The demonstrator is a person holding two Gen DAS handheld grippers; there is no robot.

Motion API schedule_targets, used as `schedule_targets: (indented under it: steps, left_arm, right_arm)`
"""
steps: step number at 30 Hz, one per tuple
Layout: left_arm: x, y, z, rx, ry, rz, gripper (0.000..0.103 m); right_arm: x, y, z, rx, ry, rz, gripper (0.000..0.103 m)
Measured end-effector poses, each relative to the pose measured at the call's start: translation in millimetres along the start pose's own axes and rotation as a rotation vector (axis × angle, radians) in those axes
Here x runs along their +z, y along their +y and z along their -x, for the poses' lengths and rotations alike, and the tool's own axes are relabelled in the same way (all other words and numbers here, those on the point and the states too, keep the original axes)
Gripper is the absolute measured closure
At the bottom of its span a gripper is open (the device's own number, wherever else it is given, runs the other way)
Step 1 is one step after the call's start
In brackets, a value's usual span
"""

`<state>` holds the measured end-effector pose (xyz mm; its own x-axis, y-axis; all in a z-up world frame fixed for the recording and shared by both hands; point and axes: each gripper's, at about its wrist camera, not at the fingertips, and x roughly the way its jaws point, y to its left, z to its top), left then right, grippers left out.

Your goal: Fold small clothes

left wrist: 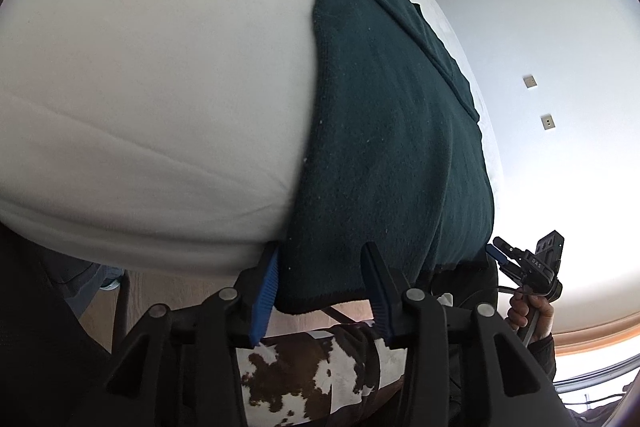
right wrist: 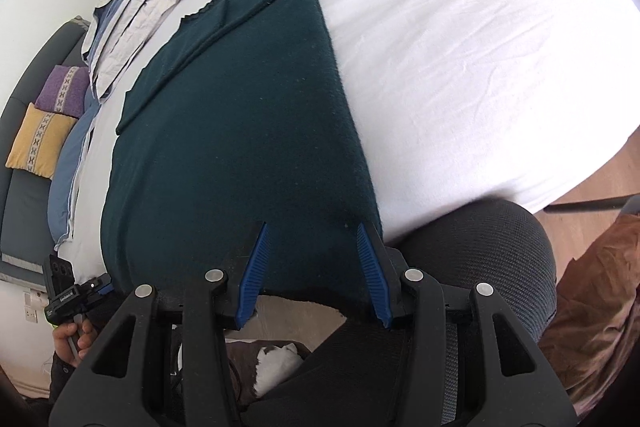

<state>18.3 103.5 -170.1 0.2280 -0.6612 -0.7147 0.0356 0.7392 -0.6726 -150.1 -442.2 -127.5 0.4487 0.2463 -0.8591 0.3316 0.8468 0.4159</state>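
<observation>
A dark green knit garment (left wrist: 392, 131) lies spread on the white bed (left wrist: 152, 87), its near hem hanging over the bed's edge. My left gripper (left wrist: 320, 259) is open, its blue pads on either side of the hem's left corner. My right gripper (right wrist: 314, 239) is open over the hem's right corner of the same garment (right wrist: 240, 131). The right gripper also shows in the left wrist view (left wrist: 500, 255), and the left gripper shows in the right wrist view (right wrist: 98, 287). A folded layer lies on the garment's far end.
Folded pale and blue clothes (right wrist: 136, 7) lie at the far left of the bed (right wrist: 460, 47). Purple and yellow cushions (right wrist: 48, 123) sit on a grey sofa beyond. A black mesh chair back (right wrist: 500, 259) and a cowhide rug (left wrist: 304, 379) lie below the grippers.
</observation>
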Motion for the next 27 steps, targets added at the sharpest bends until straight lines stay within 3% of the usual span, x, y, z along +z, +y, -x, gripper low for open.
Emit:
schedule_targets:
  steps: [3,10,17,19,23,27]
  left_arm:
    - [-1,2,0,0.037,0.006,-0.002,0.093]
    - [-1,-4,9,0.062,-0.041,-0.028,0.096]
    - [-1,-6,17,0.058,-0.063,-0.048,0.096]
    - [-1,-7,18,0.060,-0.064,-0.054,0.096]
    - [-1,-9,18,0.059,-0.066,-0.052,0.096]
    - [-2,-9,18,0.059,-0.068,-0.053,0.096]
  right_arm:
    - [-1,-1,-4,-0.022,0.028,0.022,0.060]
    - [4,-12,-4,-0.096,0.062,0.019,0.062]
    - [15,1,-22,-0.162,0.195,0.140,0.062]
    - [16,2,-30,-0.171,0.225,0.163,0.070]
    - [15,0,-30,-0.166,0.238,0.187,0.074]
    - [14,-7,-22,-0.127,0.223,0.156,0.094]
